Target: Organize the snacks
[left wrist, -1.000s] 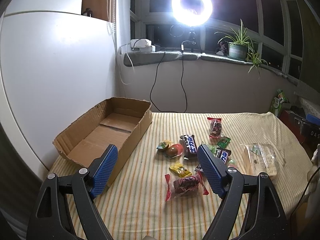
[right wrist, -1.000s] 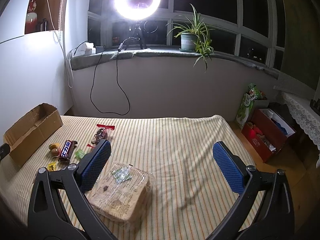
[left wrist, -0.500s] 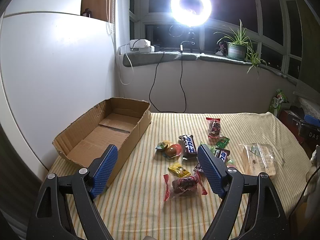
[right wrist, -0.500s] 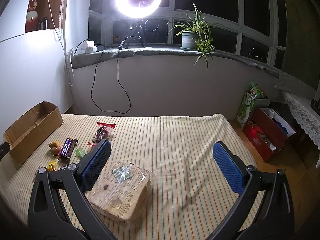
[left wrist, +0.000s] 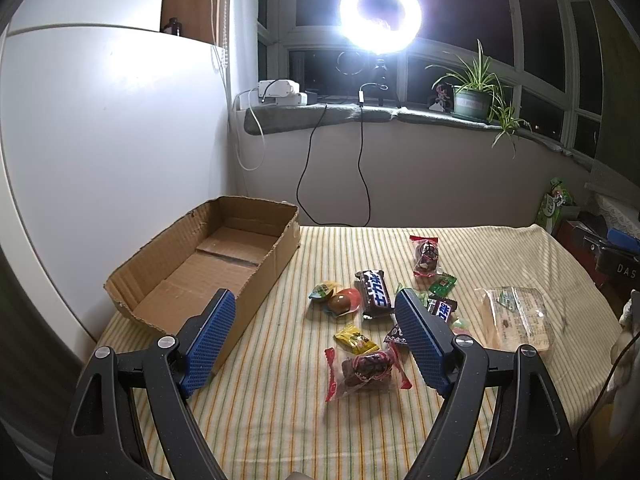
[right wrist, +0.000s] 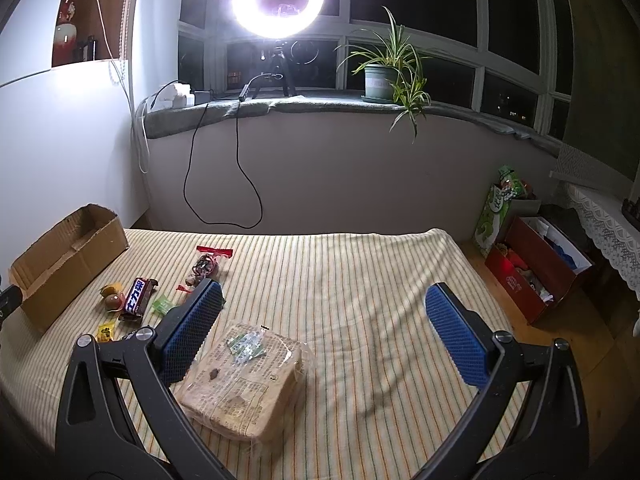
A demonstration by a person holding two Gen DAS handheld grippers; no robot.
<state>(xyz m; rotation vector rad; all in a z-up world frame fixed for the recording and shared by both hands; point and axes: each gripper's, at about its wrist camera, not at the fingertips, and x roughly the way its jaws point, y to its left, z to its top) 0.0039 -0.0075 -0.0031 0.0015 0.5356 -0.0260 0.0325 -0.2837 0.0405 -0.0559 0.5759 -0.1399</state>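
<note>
An empty cardboard box (left wrist: 208, 268) (right wrist: 64, 256) lies at the left of the striped table. Loose snacks sit to its right: a dark chocolate bar (left wrist: 374, 294) (right wrist: 138, 294), a round orange candy (left wrist: 342, 302), a yellow sweet (left wrist: 356, 340), and a red-ended clear pack (left wrist: 366, 368). A second red-ended pack (left wrist: 426, 254) lies further back. A large clear-wrapped bread pack (right wrist: 242, 376) (left wrist: 516, 320) lies at the right. My left gripper (left wrist: 316, 340) is open above the snacks, holding nothing. My right gripper (right wrist: 324, 334) is open over the bread pack's right side, empty.
A striped cloth (right wrist: 360, 280) covers the table. A white wall stands behind the box. Beyond the far edge a sill holds a ring light (left wrist: 380, 14) and a potted plant (right wrist: 384, 72). Red boxes (right wrist: 532, 264) sit on the floor at the right.
Both views have shifted slightly; the snacks and the bread pack lie where they were, and both grippers stay open.
</note>
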